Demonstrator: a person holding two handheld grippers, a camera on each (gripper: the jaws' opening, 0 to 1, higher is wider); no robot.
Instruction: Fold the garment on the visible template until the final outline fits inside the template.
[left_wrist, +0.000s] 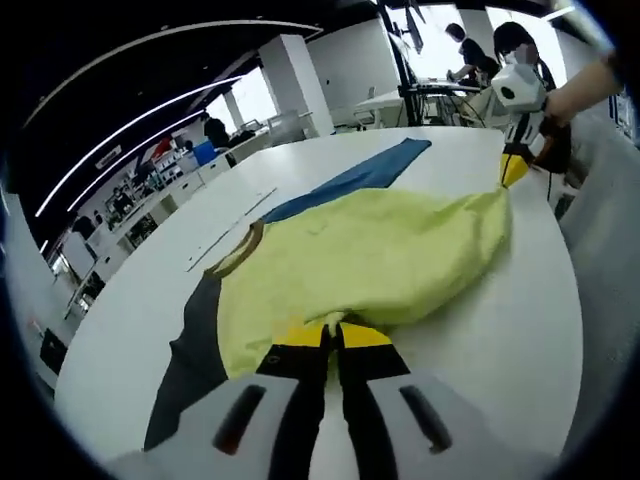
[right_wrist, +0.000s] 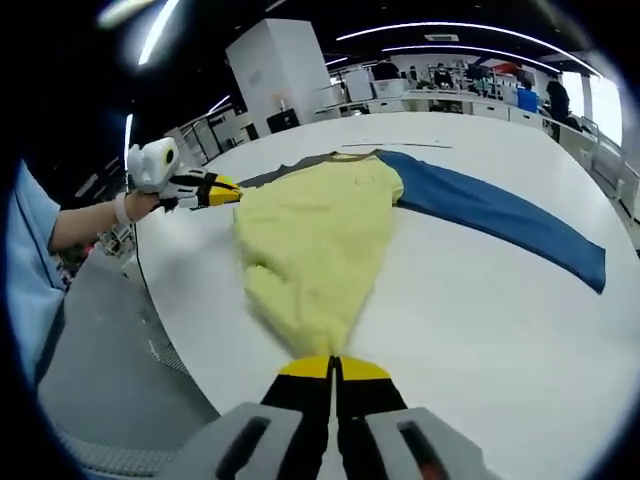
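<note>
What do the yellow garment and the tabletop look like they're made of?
Garment: soft matte knit, probably cotton jersey; it wrinkles and drapes limply between the two grippers. Table: smooth hard white surface, likely laminate; it shows a faint sheen.

L gripper (left_wrist: 334, 335) clamps garment (left_wrist: 370, 255) hem | R gripper (left_wrist: 512, 168) pinches far corner

We hold our left gripper (left_wrist: 333, 335) low, its yellow-tipped jaws closed tight together. Our right gripper (right_wrist: 333, 367) is clamped the same way (each one also appears far off in the other's view). Our left hand (right_wrist: 128, 207) wraps its handle, the forearm bare.
</note>
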